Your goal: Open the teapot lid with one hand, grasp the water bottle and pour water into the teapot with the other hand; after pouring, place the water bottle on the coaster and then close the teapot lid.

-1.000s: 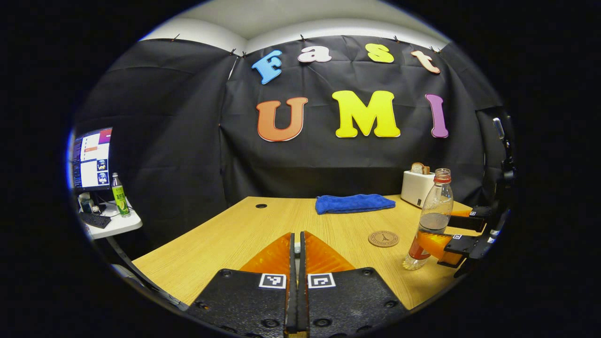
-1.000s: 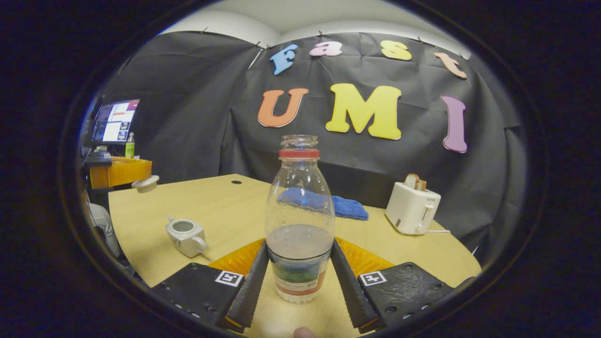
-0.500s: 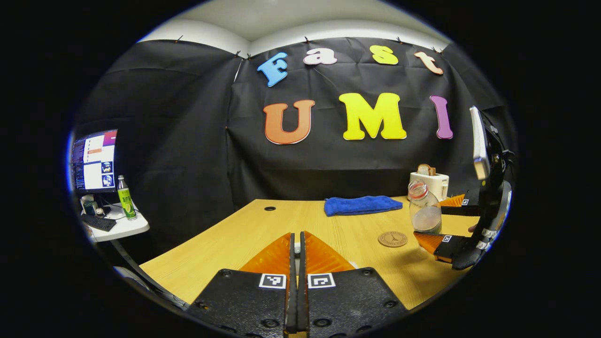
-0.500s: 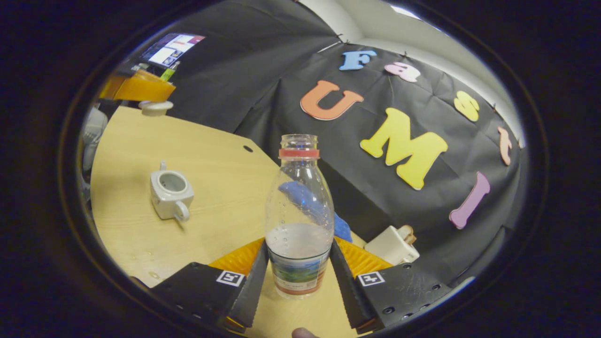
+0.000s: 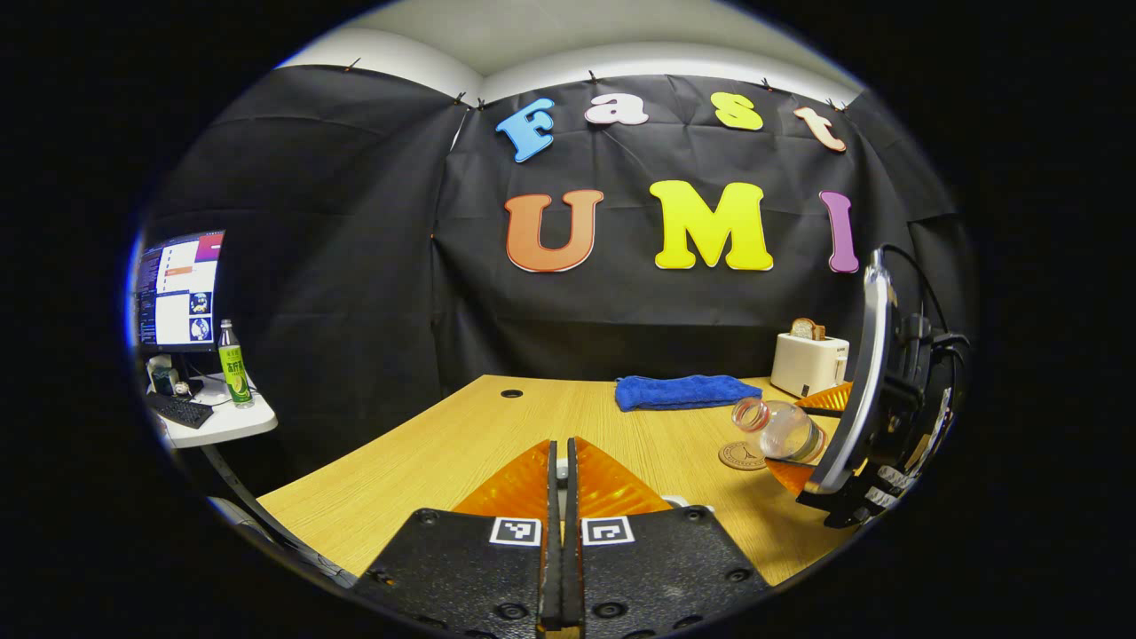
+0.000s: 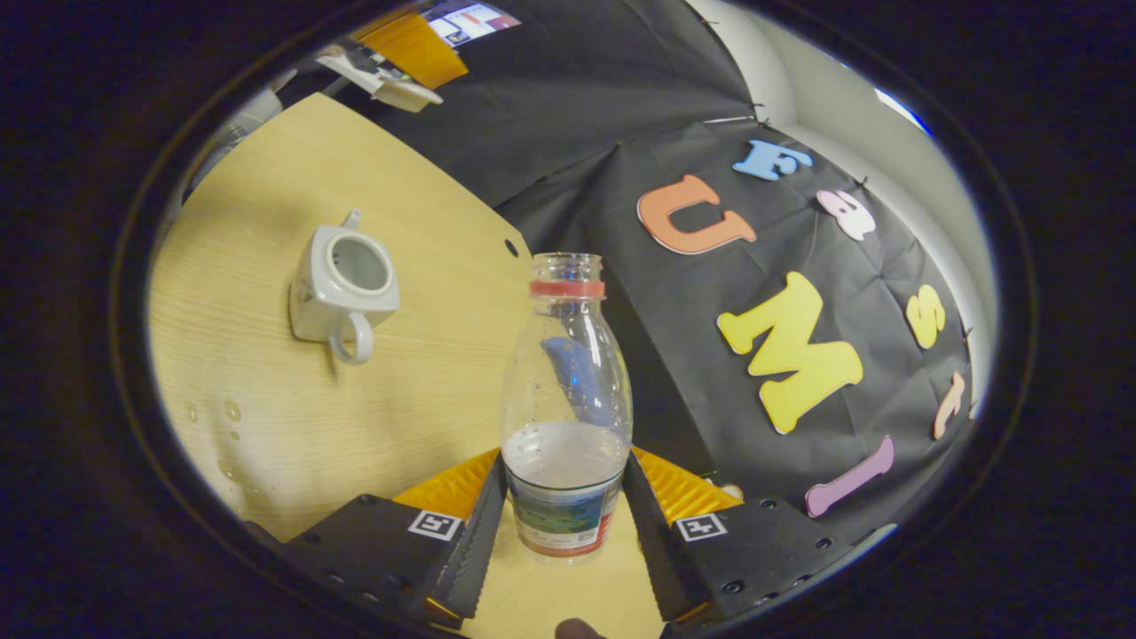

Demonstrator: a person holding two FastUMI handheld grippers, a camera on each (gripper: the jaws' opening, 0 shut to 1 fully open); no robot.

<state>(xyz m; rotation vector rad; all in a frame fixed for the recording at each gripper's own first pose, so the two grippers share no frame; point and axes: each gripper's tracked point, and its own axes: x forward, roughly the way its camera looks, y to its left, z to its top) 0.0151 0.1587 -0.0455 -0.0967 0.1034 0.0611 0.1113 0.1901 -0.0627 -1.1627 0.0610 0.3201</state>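
Observation:
My right gripper point(image 6: 565, 470) is shut on the water bottle point(image 6: 568, 417), a clear capless bottle with a red neck ring, partly full. In the left gripper view the bottle point(image 5: 781, 430) hangs steeply tilted above the table, mouth toward the left, just past the round brown coaster point(image 5: 739, 456). The white teapot point(image 6: 342, 280) stands open on the wooden table point(image 6: 266, 382), to the left of the bottle's mouth and apart from it. My left gripper point(image 5: 559, 453) is shut; in the right gripper view the left gripper point(image 6: 413, 44) holds the white teapot lid point(image 6: 404, 93) in the air.
A folded blue towel point(image 5: 682, 390) and a white toaster point(image 5: 808, 364) with bread sit at the table's back. Water drops point(image 6: 231, 413) lie on the wood near the teapot. A side table with a monitor point(image 5: 177, 288) and a green bottle point(image 5: 233, 364) stands far left.
The right gripper has tipped the water bottle from upright to steeply tilted and carried it toward the teapot. The left gripper has stayed nearly still with the lid.

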